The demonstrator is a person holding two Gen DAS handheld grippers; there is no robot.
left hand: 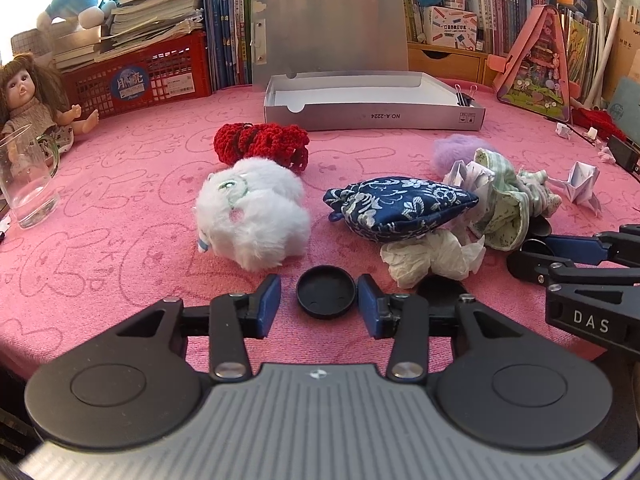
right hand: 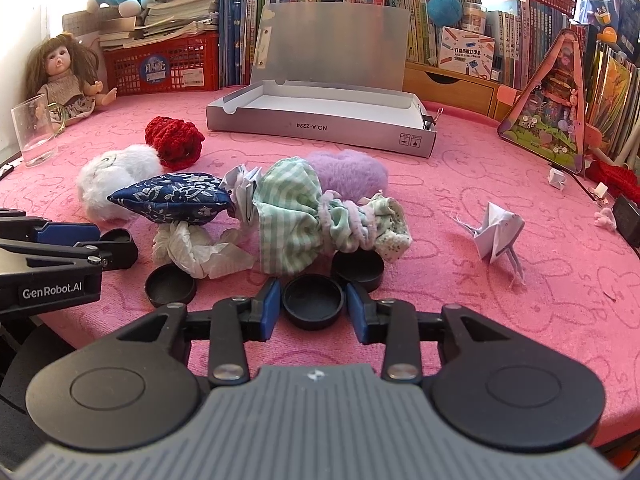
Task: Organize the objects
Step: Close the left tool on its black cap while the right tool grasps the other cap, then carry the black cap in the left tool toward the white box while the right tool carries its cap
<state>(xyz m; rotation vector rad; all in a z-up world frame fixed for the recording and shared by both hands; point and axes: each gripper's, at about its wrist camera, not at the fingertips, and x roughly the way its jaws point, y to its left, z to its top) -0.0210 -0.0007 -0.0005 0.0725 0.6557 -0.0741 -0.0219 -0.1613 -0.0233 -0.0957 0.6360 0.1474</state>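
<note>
While books crowd the wall behind the open box, both grippers straddle black lids on the pink cloth, jaws slightly apart, not gripping.

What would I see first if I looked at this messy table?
Probably the fluffy white plush in the middle of the pink cloth, with the red knit just behind it. At the back sits an open silver box, and a doll sits at the far left by a glass.
</note>
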